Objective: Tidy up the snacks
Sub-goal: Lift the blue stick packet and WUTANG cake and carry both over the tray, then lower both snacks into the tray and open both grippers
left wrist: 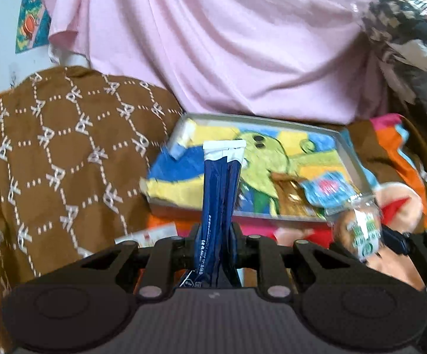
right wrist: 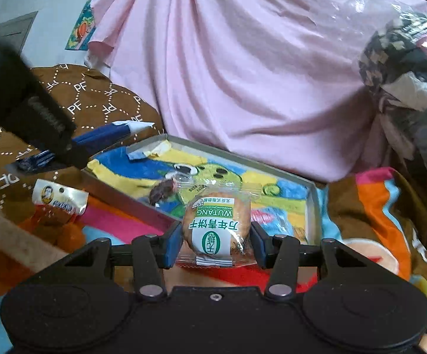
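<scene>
My left gripper is shut on a dark blue stick sachet with a white top, held upright in front of the grey tray. It also shows in the right wrist view at the left, the sachet pointing over the tray's left corner. My right gripper is shut on a clear-wrapped round biscuit with a green label, just before the tray's near edge. In the left view the biscuit is at the right. The tray has a cartoon picture lining and holds several snacks, including a dark one.
A white and red snack packet lies left of the tray on a colourful blanket. A brown patterned cloth lies at the left. A pink sheet hangs behind the tray. A clear bag of dark things sits at the right.
</scene>
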`<control>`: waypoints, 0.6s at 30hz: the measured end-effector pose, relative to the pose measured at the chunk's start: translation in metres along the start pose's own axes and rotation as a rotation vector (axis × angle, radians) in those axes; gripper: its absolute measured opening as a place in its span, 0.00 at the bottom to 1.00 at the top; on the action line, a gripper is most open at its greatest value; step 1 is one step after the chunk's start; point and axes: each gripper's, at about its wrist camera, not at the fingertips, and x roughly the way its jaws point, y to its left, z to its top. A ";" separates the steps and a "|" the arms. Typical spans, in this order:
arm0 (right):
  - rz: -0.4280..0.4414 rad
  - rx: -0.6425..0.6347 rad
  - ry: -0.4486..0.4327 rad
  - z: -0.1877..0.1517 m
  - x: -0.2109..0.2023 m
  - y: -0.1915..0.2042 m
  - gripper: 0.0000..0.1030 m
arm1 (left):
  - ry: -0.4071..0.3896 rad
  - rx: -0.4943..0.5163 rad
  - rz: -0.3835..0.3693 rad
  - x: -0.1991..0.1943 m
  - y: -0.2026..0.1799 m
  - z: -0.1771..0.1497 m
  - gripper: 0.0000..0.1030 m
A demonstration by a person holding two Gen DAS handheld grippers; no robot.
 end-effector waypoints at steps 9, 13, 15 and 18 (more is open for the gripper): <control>0.021 -0.002 -0.094 0.019 0.052 0.012 0.49 | -0.020 -0.024 0.067 0.062 0.002 0.038 0.20; 0.019 0.041 -0.096 0.020 0.074 0.008 0.49 | -0.023 -0.026 0.088 0.088 0.002 0.051 0.20; 0.019 0.055 -0.090 0.018 0.084 0.006 0.49 | -0.030 -0.015 0.101 0.098 0.002 0.055 0.20; 0.027 0.072 -0.083 0.017 0.094 0.004 0.49 | -0.023 -0.014 0.117 0.114 0.002 0.059 0.20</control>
